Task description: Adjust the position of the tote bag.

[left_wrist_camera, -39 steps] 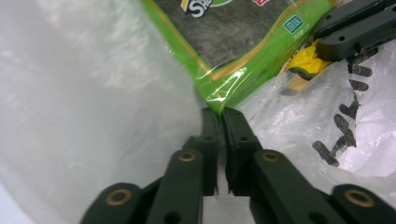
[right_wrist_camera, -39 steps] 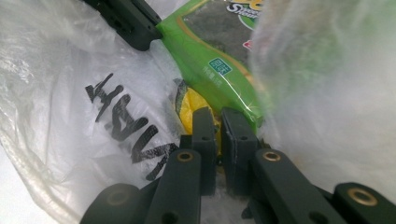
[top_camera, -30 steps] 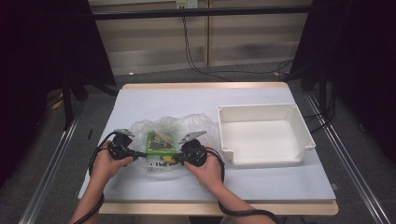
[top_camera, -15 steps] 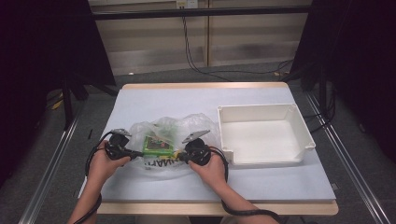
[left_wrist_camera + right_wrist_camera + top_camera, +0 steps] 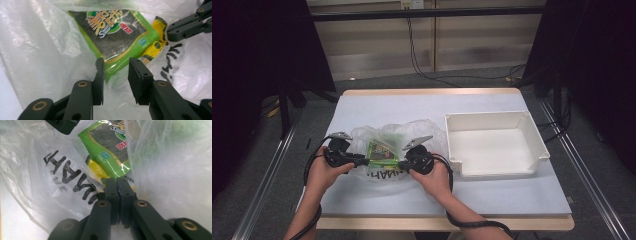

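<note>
Currently left claw [image 5: 115,72] has just been opening, jaws spread around green snack packet [image 5: 117,37] corner inside plastic bag [image 5: 412,131]; right claw [image 5: 117,185] pinches bag film at packet's 3 o'clock.

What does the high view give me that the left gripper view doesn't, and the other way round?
High view adds: the white tray to the right of the bag, with the table under both.
Left gripper view adds: the left claw close up. Its jaws have just been opening and stand apart around a corner of the green packet without pressing it. The packet's print is legible.
Shared: the clear plastic bag around the packet, and the right claw at the bag.
</note>
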Tool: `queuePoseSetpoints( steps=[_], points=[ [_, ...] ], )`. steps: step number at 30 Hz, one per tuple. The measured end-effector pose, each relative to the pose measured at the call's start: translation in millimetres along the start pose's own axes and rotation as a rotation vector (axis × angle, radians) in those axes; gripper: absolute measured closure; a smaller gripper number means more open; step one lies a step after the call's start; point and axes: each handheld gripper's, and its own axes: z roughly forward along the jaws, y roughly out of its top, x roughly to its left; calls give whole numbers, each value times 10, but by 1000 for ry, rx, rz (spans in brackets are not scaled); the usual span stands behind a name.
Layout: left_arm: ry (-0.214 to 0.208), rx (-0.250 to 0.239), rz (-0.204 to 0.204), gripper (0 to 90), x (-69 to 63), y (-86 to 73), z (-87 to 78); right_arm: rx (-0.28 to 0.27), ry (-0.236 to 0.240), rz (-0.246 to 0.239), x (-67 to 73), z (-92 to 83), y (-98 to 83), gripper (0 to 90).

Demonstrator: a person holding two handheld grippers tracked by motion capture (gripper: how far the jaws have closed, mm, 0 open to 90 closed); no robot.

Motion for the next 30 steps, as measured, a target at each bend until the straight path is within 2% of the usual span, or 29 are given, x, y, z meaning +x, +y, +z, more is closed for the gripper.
queuePoseSetpoints(
  steps=[4, 8, 10, 16, 19, 22, 24, 25, 28, 30],
  points=[
    [-10, 7, 19, 646, -69, 63, -5, -10, -7, -10, 22, -42, 51, 819],
    [-16, 0, 18, 655, -124, 110, -14, -19, 3, -22, 67, -98, 121, 811],
    [-14, 4, 28, 656, -135, 131, -30, -24, 7, -32, 88, -123, 155, 810],
    [1, -14, 16, 661, -104, 146, -45, -41, 8, -30, 99, -165, 237, 804],
    [-6, -26, 17, 698, -98, 166, -79, -46, 13, -26, 82, -162, 242, 807],
    [-21, -37, 29, 811, -141, 202, -95, -44, 19, -22, 56, -137, 238, 805],
    [-12, -38, 40, 882, -176, 228, -112, -50, 12, -22, 54, -126, 235, 803],
    [-10, -41, 52, 895, -194, 250, -126, -54, 19, -23, 50, -120, 236, 793],
    [-14, -53, 61, 900, -254, 291, -149, -75, -9, -26, 53, -131, 241, 776],
    [-18, -50, 70, 900, -288, 312, -150, -84, -4, -25, 62, -148, 252, 803]
  ],
)
